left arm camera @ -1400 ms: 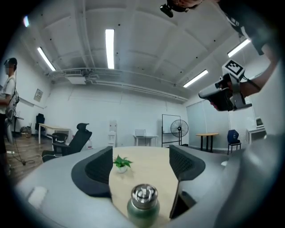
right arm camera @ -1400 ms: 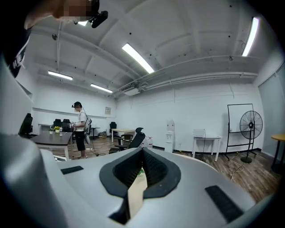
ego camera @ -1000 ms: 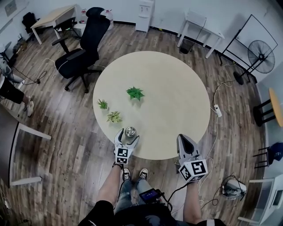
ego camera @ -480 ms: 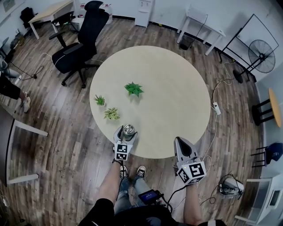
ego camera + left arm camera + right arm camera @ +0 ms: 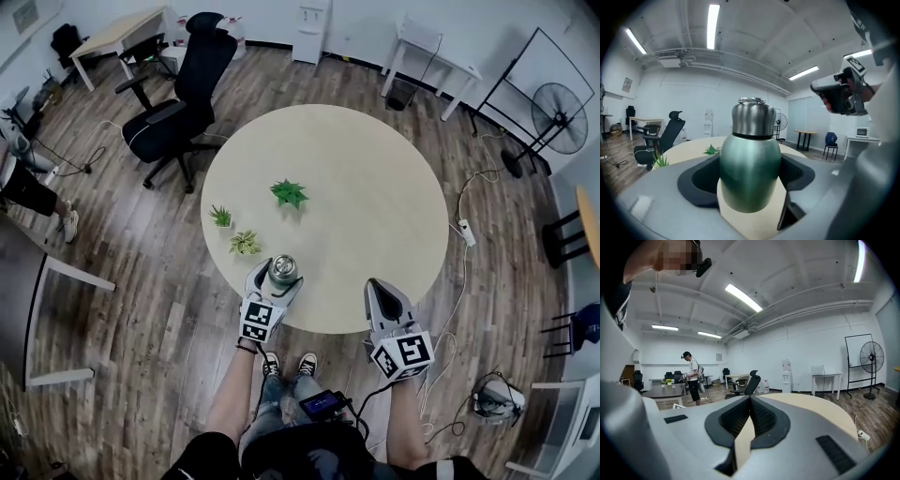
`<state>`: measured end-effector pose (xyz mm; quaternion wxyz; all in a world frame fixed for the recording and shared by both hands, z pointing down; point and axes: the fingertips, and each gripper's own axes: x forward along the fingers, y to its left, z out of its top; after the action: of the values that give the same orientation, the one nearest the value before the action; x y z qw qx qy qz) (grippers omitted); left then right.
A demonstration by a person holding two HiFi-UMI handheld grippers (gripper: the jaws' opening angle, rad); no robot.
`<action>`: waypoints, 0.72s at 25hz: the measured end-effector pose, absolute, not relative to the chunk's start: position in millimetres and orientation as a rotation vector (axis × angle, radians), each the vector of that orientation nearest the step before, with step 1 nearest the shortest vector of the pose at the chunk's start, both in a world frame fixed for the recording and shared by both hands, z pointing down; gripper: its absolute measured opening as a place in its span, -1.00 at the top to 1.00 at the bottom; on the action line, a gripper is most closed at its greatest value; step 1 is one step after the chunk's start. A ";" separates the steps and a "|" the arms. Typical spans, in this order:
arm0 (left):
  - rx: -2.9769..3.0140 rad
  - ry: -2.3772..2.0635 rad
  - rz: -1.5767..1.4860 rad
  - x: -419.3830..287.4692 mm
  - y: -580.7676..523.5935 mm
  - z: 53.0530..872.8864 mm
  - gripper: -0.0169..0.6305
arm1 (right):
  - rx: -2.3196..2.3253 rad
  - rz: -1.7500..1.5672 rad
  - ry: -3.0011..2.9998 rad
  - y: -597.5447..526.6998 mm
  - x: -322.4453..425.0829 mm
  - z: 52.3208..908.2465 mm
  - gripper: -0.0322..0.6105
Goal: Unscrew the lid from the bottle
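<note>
The fingers (image 5: 696,182) of my left gripper (image 5: 277,277), which have just been closing, pinch the green bottle (image 5: 750,164) by its body at the near edge of the desk (image 5: 375,187). The right gripper (image 5: 378,287) waits well apart, fingers pressed together on nothing. I judge the hold is made, so next the right must open and clamp the steel lid (image 5: 751,117); I cannot tell whether the bottle's base touches the desk.

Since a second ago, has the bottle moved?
Yes. The bottle has risen from the table toward the camera; it looks bigger while the plant beside it does not.
</note>
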<state>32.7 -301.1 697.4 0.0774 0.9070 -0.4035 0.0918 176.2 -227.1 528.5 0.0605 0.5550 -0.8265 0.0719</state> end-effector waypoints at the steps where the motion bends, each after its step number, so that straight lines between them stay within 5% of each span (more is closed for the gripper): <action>1: 2.741 -1.187 0.275 35.4 -298.8 676.1 -0.20 | 1.682 0.202 -2.514 -229.0 175.2 519.9 0.89; 10: 2.841 -1.111 0.187 42.3 -272.7 486.0 -0.20 | 1.765 -0.002 -2.658 -241.4 167.8 421.8 0.89; 18: 2.878 -1.158 0.157 34.2 -262.8 428.7 -0.20 | 1.831 -0.037 -2.746 -242.4 164.5 382.5 0.89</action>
<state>34.2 -262.8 428.7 0.0176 0.9264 -0.3728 0.0506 164.5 -242.4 382.5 -0.0794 0.5529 -0.8294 -0.0111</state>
